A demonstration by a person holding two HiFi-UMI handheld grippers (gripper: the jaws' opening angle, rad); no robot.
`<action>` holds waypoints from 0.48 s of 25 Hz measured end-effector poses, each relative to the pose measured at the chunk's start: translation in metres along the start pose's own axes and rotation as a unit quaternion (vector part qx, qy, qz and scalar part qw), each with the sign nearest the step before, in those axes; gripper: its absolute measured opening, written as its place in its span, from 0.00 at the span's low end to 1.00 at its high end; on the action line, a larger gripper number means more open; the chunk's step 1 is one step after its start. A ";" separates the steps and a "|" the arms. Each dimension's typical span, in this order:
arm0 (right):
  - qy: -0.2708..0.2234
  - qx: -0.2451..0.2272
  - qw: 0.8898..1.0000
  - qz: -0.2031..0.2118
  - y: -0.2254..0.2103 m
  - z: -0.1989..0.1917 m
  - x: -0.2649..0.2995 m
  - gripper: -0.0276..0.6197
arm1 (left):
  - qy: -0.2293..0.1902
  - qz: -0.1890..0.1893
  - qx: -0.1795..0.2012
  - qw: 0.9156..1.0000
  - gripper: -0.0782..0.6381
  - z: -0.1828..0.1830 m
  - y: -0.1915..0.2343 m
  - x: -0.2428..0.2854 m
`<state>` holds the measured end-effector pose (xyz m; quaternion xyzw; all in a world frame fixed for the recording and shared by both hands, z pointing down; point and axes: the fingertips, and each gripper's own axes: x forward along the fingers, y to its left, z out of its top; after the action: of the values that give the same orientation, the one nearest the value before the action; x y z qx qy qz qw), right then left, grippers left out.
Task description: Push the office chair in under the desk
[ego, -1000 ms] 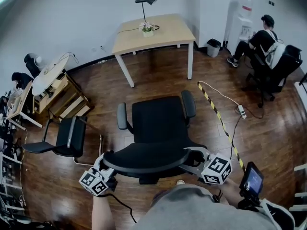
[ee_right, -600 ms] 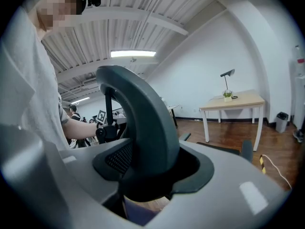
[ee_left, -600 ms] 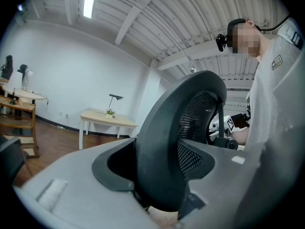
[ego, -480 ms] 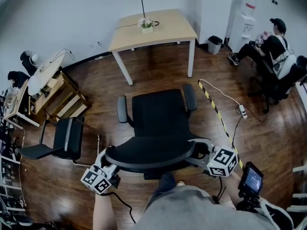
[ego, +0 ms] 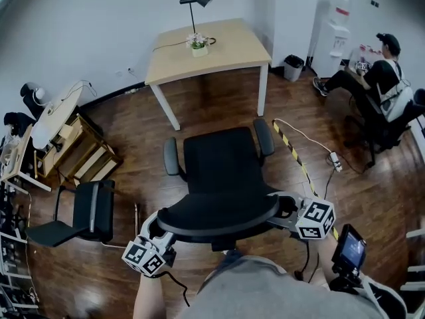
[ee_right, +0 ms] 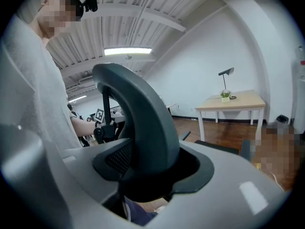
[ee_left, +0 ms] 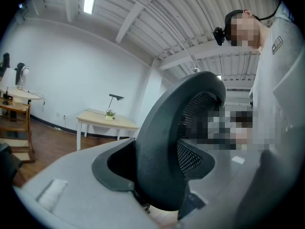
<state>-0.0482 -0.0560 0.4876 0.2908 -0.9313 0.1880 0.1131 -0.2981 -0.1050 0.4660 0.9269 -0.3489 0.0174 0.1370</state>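
Left gripper [ego: 158, 226] and right gripper [ego: 284, 205] reach out low, roughly level, fingers [ee_left: 71, 190] pinching the chair back [ego: 219, 212] ends.

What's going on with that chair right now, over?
Grippers: left gripper and right gripper both clamped on office chair backrest. Chair short of desk, facing it. Nothing between them; striped floor strip lies off to the right.
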 end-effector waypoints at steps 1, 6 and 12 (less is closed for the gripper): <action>0.000 0.001 1.000 -0.002 -0.006 0.003 0.003 0.43 | 0.001 -0.001 0.000 1.000 0.46 0.002 0.005 0.006; -0.002 0.002 1.000 -0.007 -0.033 0.014 0.016 0.43 | 0.002 -0.004 0.000 1.000 0.46 0.008 0.027 0.030; -0.007 0.011 1.000 -0.015 -0.065 0.029 0.029 0.43 | 0.003 -0.010 0.001 1.000 0.46 0.020 0.049 0.060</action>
<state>-0.0362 -0.1319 0.4894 0.3070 -0.9257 0.1941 0.1057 -0.2861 -0.1840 0.4668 0.9305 -0.3390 0.0189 0.1372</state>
